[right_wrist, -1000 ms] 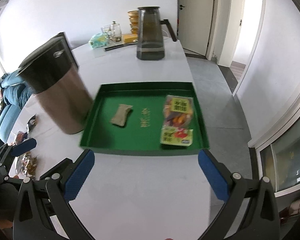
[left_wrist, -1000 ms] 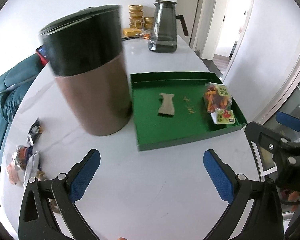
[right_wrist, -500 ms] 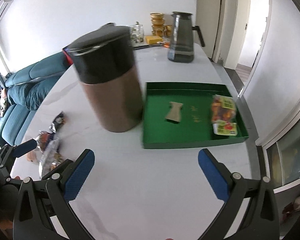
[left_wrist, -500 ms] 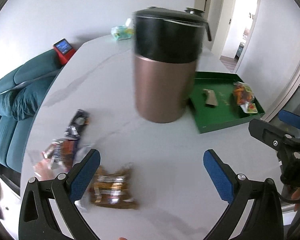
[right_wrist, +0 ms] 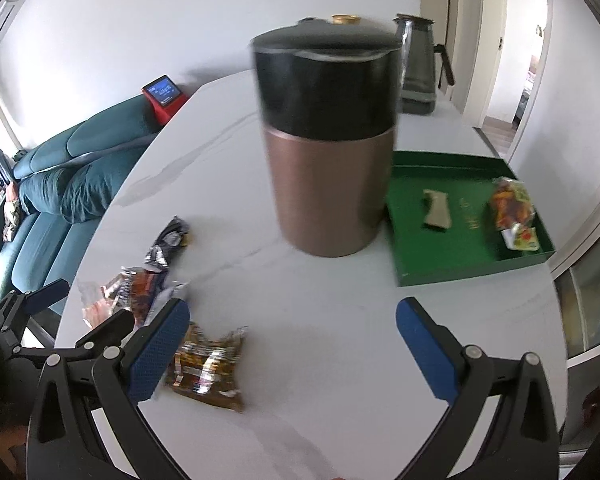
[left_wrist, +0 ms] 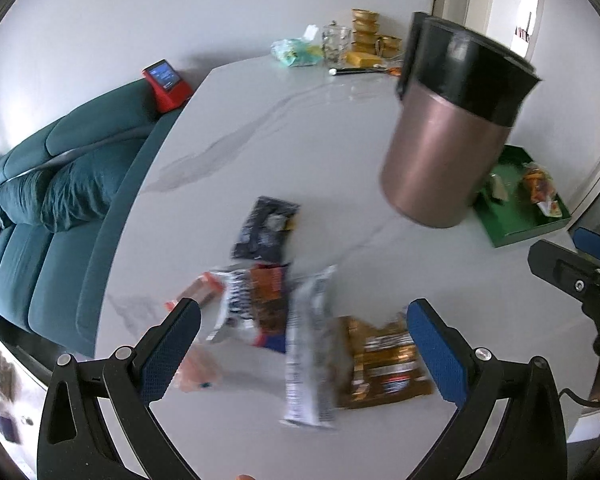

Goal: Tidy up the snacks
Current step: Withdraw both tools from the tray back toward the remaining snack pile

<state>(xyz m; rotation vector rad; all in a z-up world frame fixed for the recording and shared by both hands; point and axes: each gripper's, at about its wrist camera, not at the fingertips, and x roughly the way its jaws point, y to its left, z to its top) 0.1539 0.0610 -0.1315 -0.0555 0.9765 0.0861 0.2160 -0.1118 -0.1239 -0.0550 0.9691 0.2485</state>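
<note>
On white table (left_wrist: 300, 152): five loose snack packets (left_wrist: 384, 364), two in green tray (right_wrist: 416, 268); both fingers (left_wrist: 172, 344) wide open, empty.

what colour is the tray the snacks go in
Dark green. The tray shows best in the right wrist view, beside the copper canister.

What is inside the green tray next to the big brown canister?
The green tray holds a small beige packet and a colourful snack bag, lying apart. The canister covers the tray's left edge, so anything there cannot be seen.
</note>
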